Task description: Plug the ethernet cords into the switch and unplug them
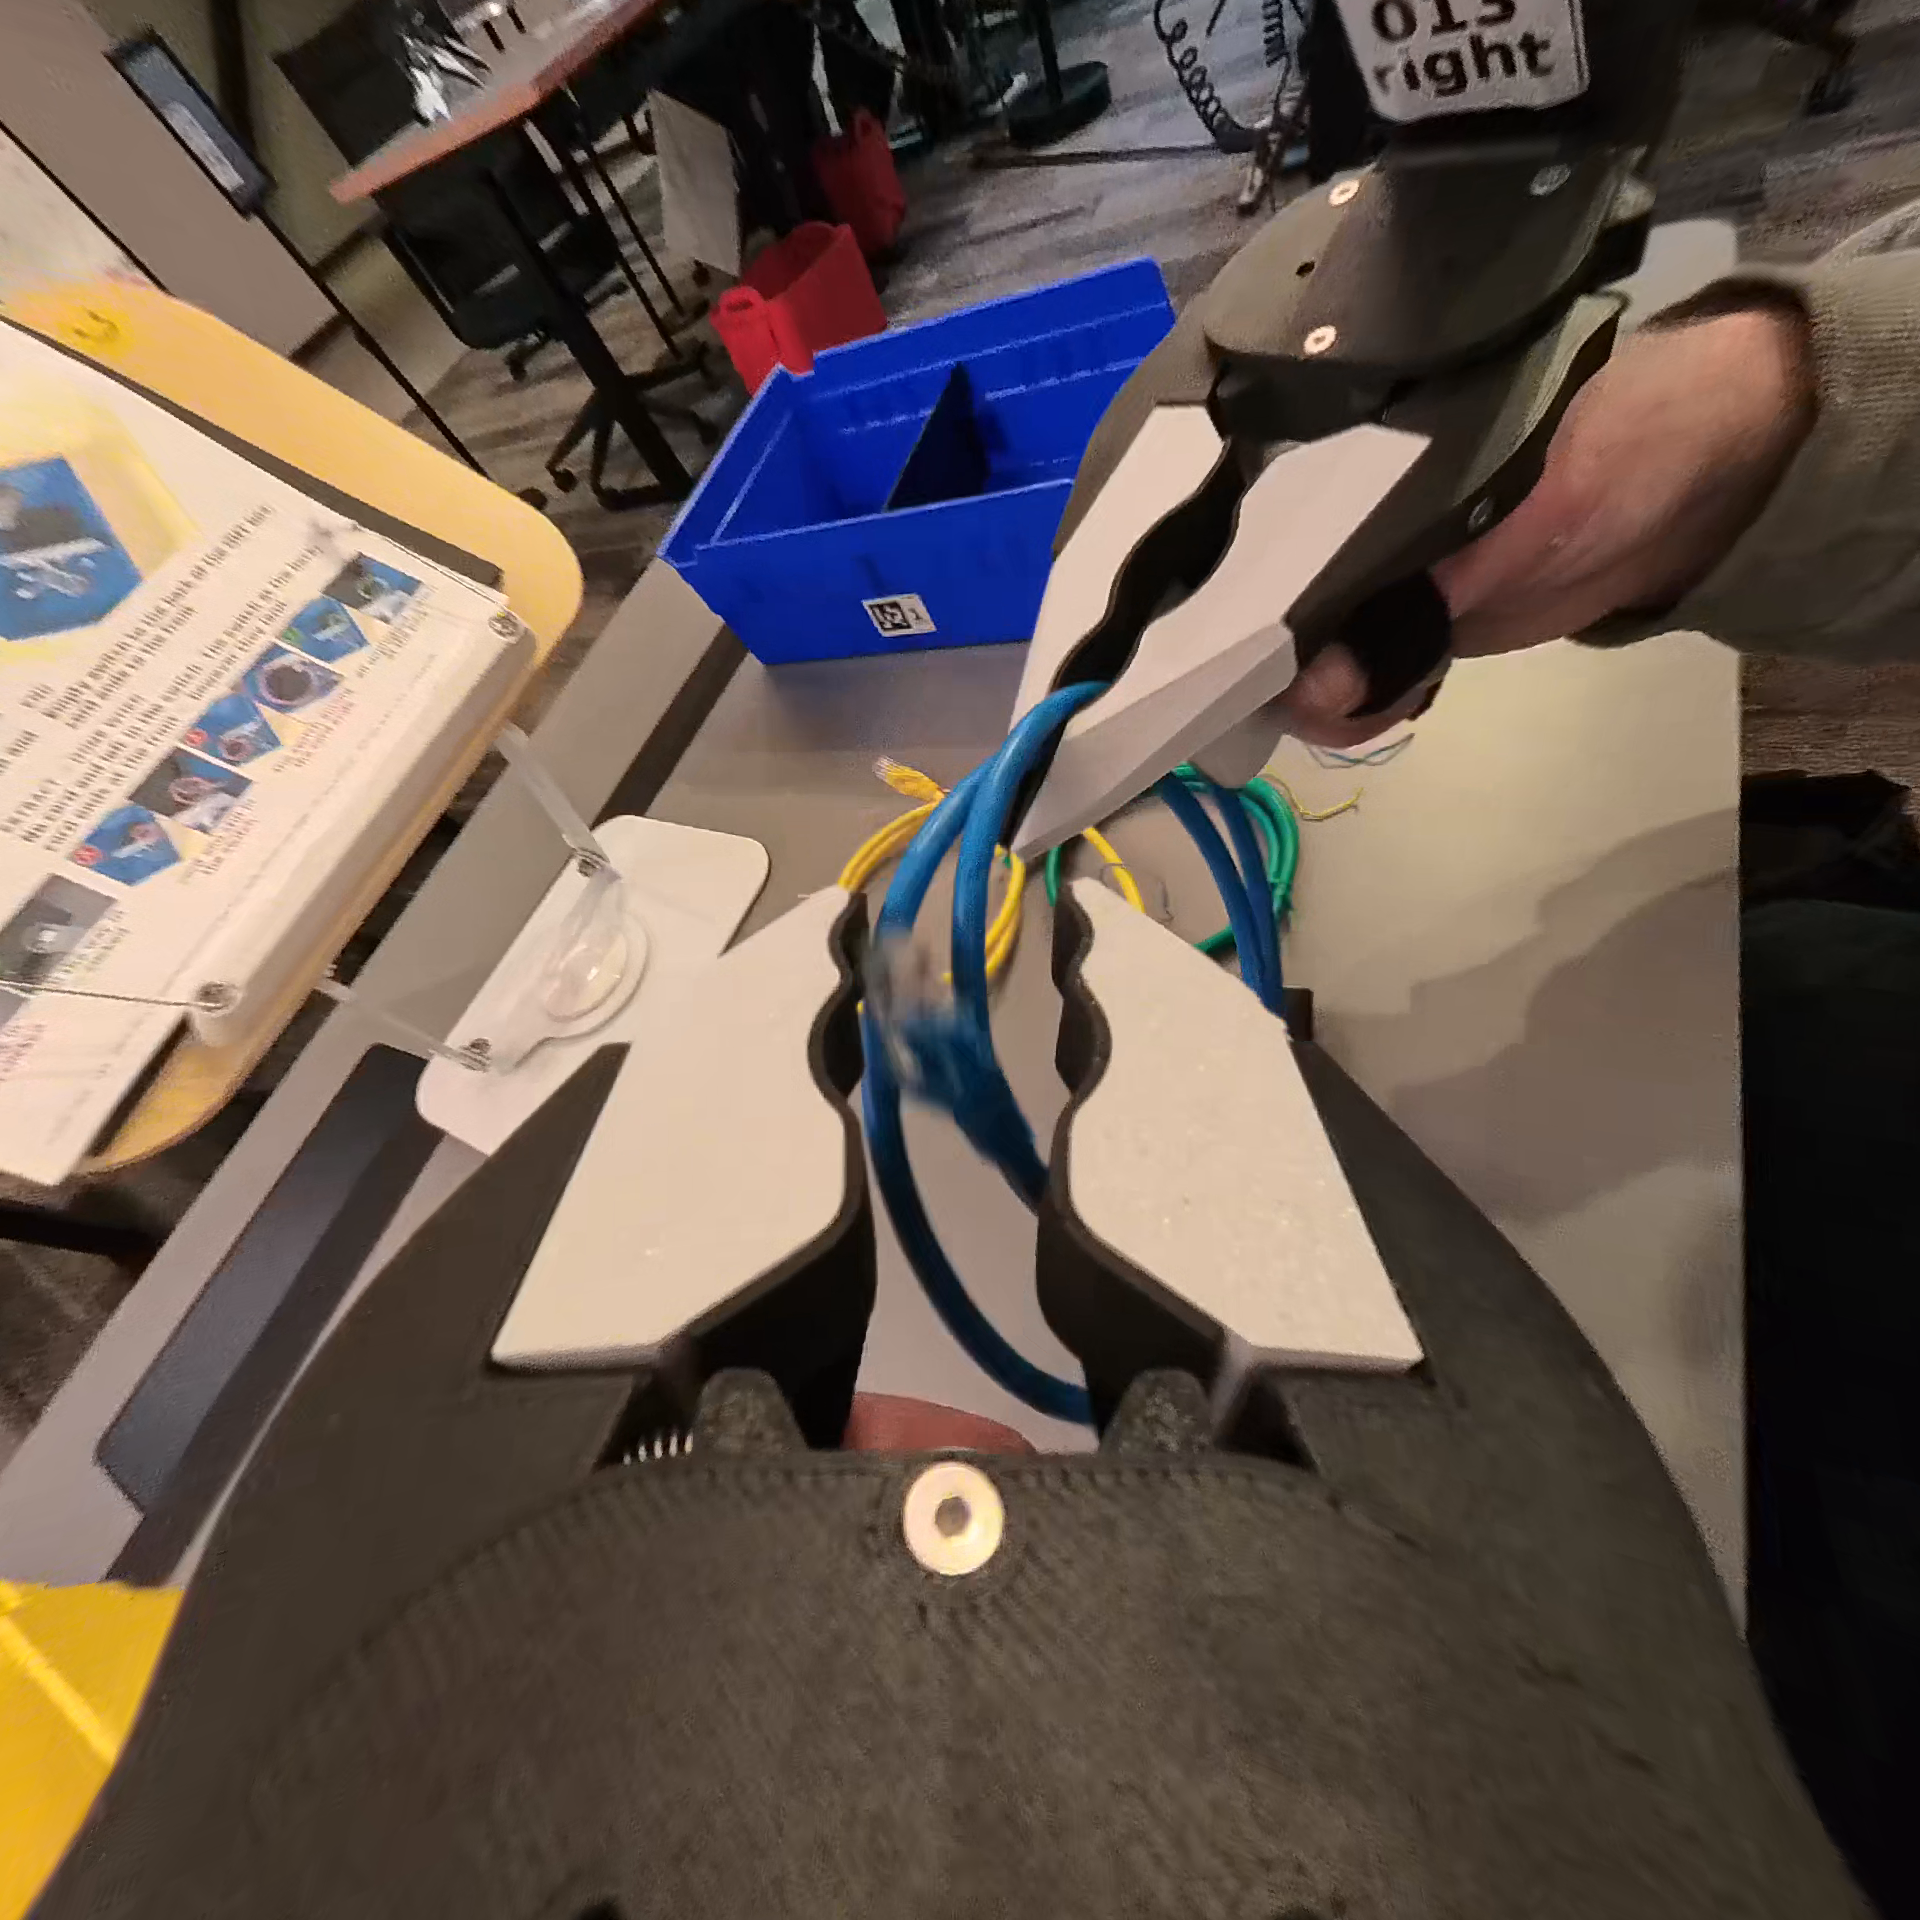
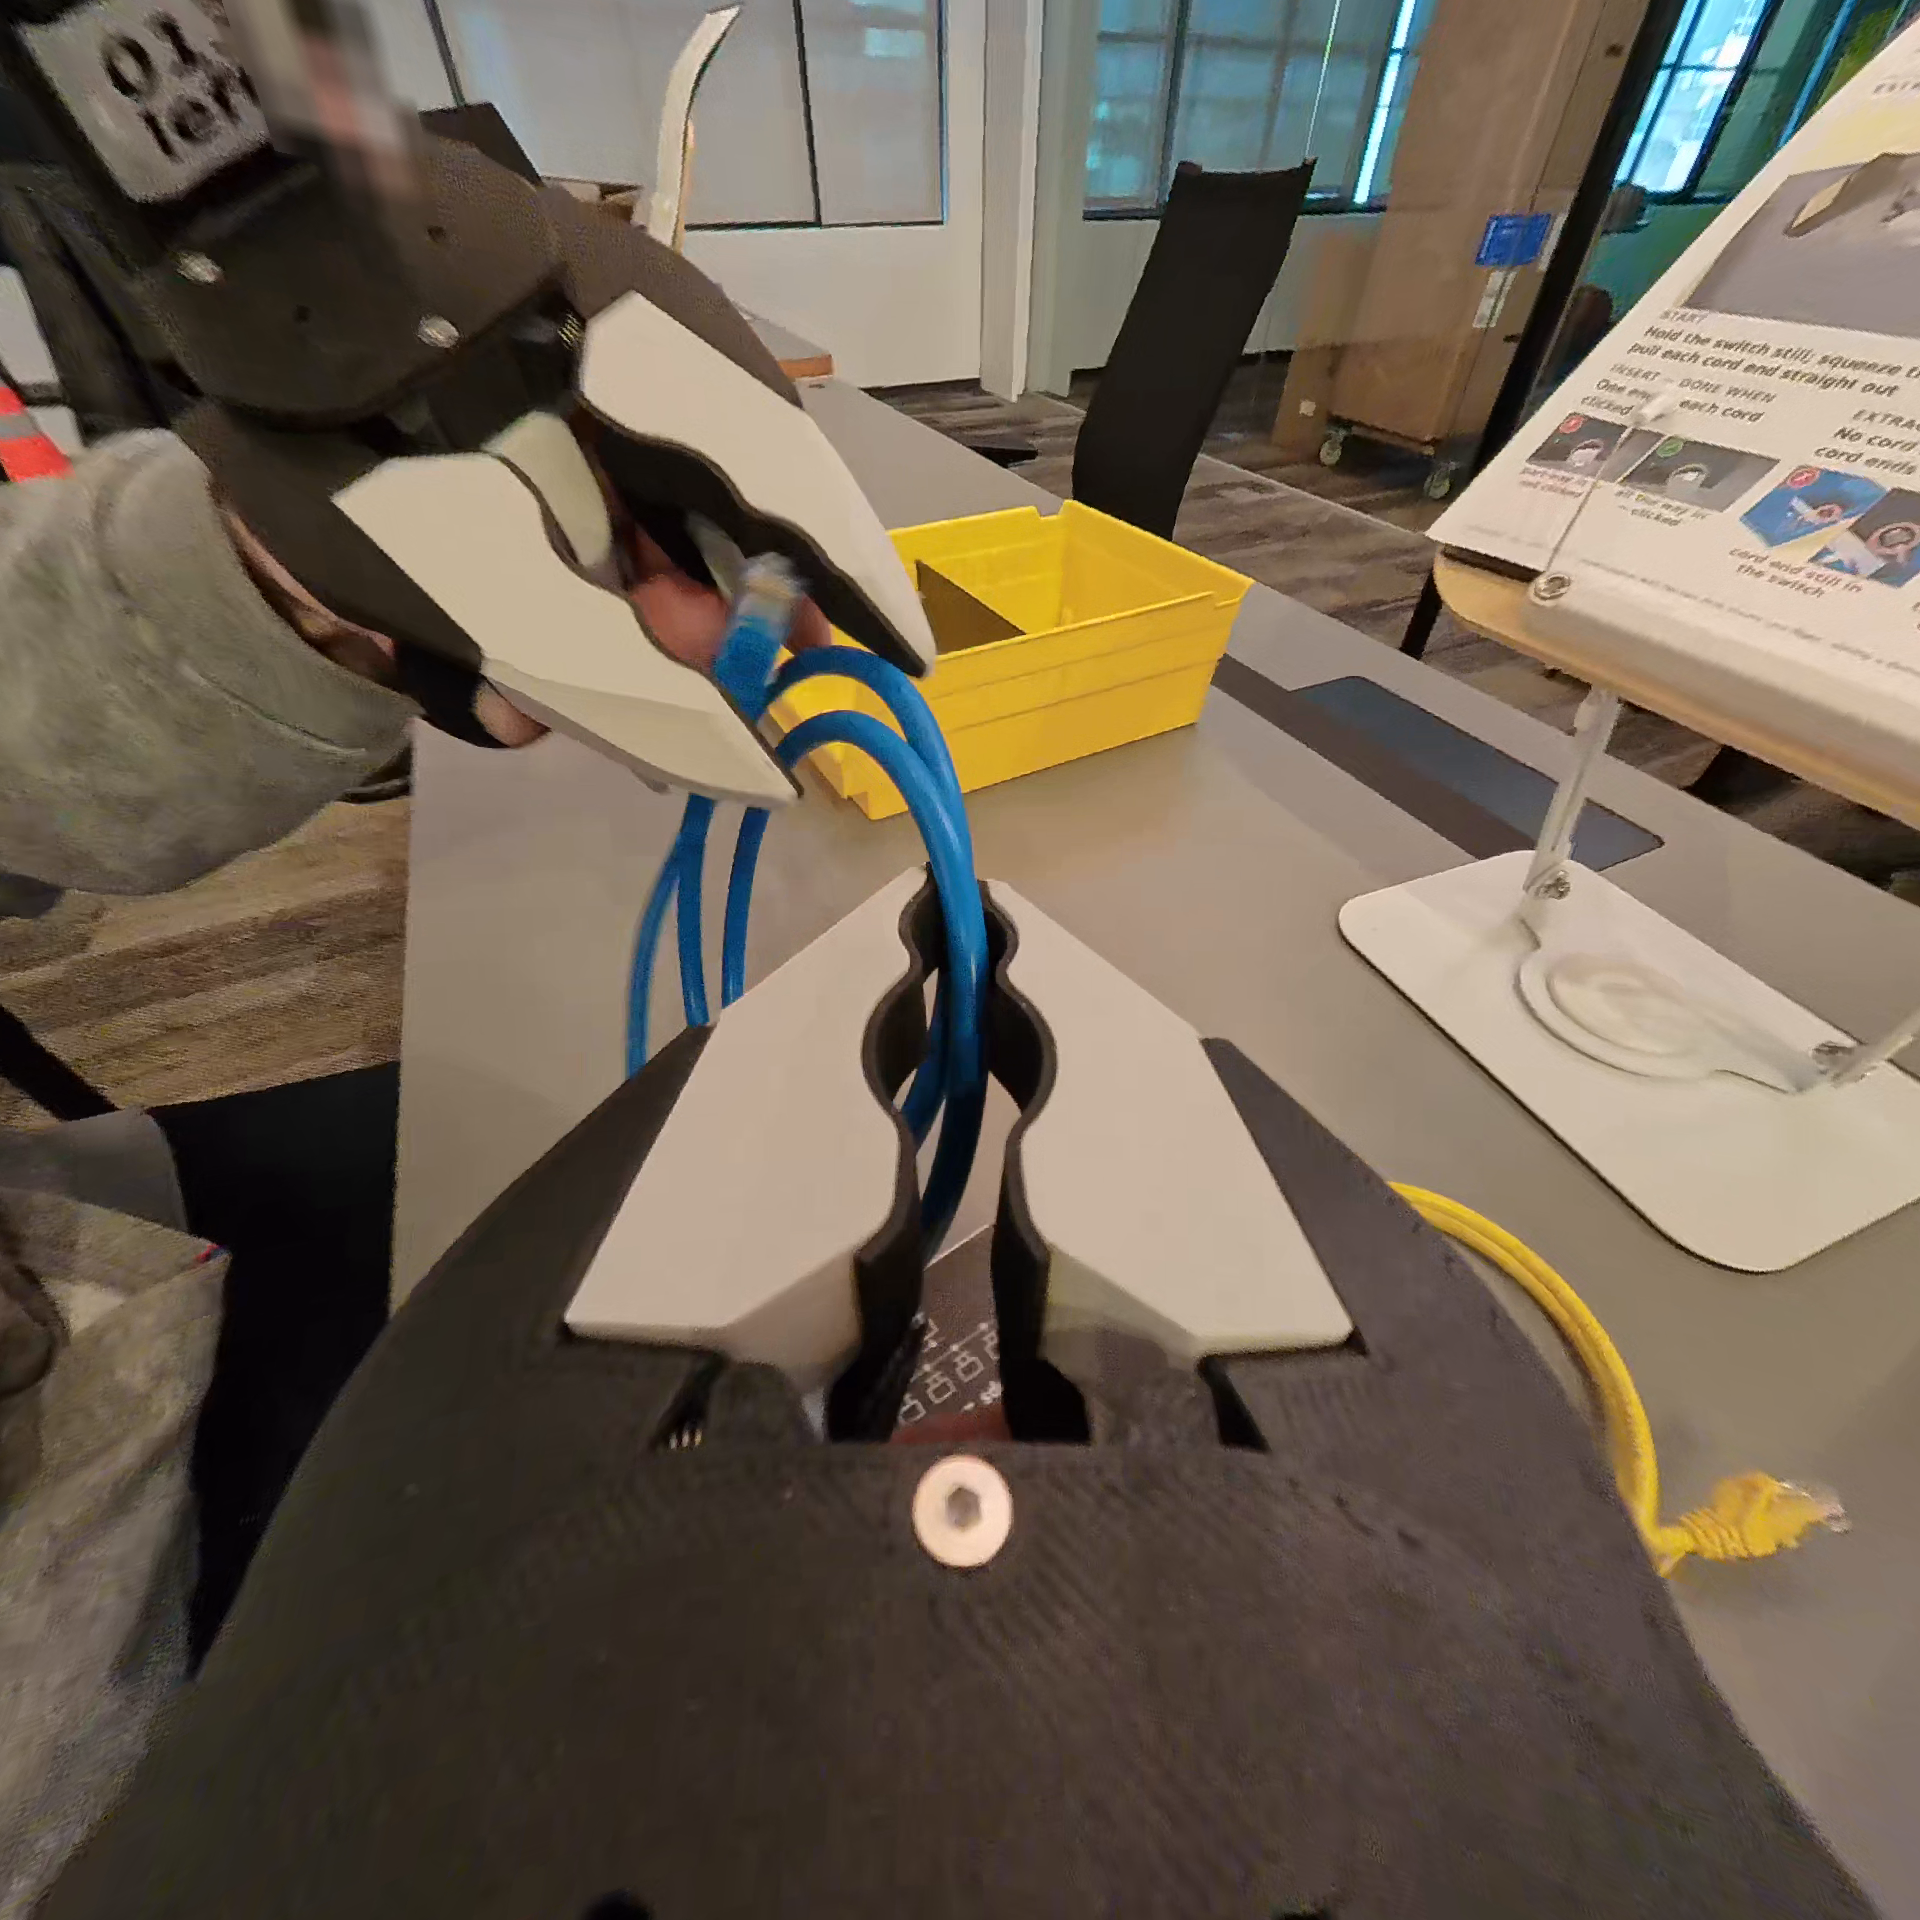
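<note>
A blue ethernet cord (image 1: pixel 940 831) hangs looped between both grippers above the grey table (image 1: pixel 1455 1039). My right gripper (image 2: pixel 961 888) is shut on the cord's loops (image 2: pixel 961 831); it also shows in the left wrist view (image 1: pixel 1023 790). My left gripper (image 1: pixel 961 904) is open, with the cord's blue plug (image 1: pixel 920 1023) loose between its fingers. In the right wrist view the left gripper (image 2: pixel 857 727) stands open around that plug (image 2: pixel 753 629). A dark device with white port markings (image 2: pixel 956 1361), likely the switch, shows through the right gripper's gap.
A yellow cord (image 2: pixel 1590 1351) and a green cord (image 1: pixel 1273 831) lie on the table. A blue bin (image 1: pixel 883 561) stands at one end and a yellow bin (image 2: pixel 1091 644) at the other. An instruction sheet on a white stand (image 2: pixel 1558 1039) sits beside them. Less than 4 cm separates the two grippers' tips.
</note>
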`<act>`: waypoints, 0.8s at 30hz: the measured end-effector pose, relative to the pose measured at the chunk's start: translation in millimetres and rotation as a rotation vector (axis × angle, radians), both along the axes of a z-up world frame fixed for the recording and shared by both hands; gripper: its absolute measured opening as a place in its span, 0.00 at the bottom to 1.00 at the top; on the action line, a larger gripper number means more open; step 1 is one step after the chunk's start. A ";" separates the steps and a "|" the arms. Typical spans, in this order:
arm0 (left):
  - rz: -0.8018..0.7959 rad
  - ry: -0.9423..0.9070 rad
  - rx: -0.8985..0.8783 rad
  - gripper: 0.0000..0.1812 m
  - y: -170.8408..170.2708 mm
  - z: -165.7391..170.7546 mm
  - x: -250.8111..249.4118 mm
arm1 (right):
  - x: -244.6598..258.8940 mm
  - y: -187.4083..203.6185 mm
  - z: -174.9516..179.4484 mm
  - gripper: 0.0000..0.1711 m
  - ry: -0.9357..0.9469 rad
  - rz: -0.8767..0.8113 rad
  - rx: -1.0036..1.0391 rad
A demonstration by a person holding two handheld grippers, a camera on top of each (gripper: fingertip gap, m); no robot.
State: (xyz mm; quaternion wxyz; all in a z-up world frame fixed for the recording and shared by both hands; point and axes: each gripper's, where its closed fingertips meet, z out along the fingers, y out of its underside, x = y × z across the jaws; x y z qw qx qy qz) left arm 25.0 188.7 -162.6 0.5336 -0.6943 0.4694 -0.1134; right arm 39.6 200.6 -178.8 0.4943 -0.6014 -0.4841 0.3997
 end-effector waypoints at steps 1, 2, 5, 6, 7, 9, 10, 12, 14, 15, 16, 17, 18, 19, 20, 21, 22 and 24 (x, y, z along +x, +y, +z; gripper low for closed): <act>0.009 0.011 0.010 0.18 0.2 2.3 -2.1 | -1.2 2.5 -2.0 0.01 -0.015 -0.008 0.011; 0.017 0.026 0.008 0.17 0.4 2.0 -4.4 | -3.2 2.8 -3.1 0.01 -0.023 -0.004 0.014; 0.040 0.074 0.054 0.00 5.0 -1.2 -13.9 | -7.2 7.7 0.5 0.00 0.001 -0.027 -0.001; 0.063 0.076 0.043 0.04 8.1 -1.9 -19.3 | -7.3 10.2 2.6 0.00 0.011 -0.036 0.001; 0.084 0.059 0.035 0.07 11.0 1.0 -24.5 | -6.1 13.6 7.3 0.00 0.031 -0.051 0.005; 0.112 0.041 0.037 0.15 14.3 9.9 -35.0 | -2.0 20.9 18.0 0.00 0.073 -0.077 -0.005; 0.125 0.053 0.042 0.16 15.0 12.9 -40.7 | 0.9 25.7 24.0 0.00 0.094 -0.097 0.001; 0.164 0.096 0.034 0.21 16.5 13.6 -53.4 | 6.3 34.8 33.9 0.00 0.128 -0.137 0.006; 0.197 0.123 0.005 0.29 17.9 9.1 -65.2 | 12.1 41.0 46.3 0.00 0.181 -0.162 0.007; 0.201 0.120 -0.018 0.32 18.2 4.5 -69.2 | 15.4 43.8 52.7 0.00 0.212 -0.172 0.000; 0.192 0.102 -0.055 0.34 17.5 -2.6 -70.8 | 18.3 45.4 58.6 0.00 0.244 -0.171 -0.016; 0.177 0.068 -0.099 0.34 16.5 -10.4 -69.6 | 21.6 47.6 65.1 0.00 0.287 -0.173 -0.037; 0.154 0.027 -0.134 0.34 15.2 -17.9 -65.5 | 25.1 49.8 71.3 0.00 0.334 -0.174 -0.064; 0.136 -0.007 -0.161 0.33 15.0 -25.3 -60.5 | 26.8 50.1 75.6 0.00 0.373 -0.158 -0.101; 0.123 -0.031 -0.184 0.33 15.5 -32.5 -55.4 | 27.3 49.9 77.8 0.00 0.399 -0.137 -0.139; 0.095 -0.061 -0.210 0.31 14.2 -37.3 -47.6 | 28.9 50.8 79.9 0.00 0.426 -0.131 -0.162; 0.057 -0.118 -0.239 0.30 11.4 -37.9 -37.3 | 30.3 50.8 81.3 0.00 0.449 -0.122 -0.180; -0.015 -0.258 -0.307 0.25 4.9 -30.9 -19.7 | 32.2 51.2 80.9 0.00 0.470 -0.116 -0.203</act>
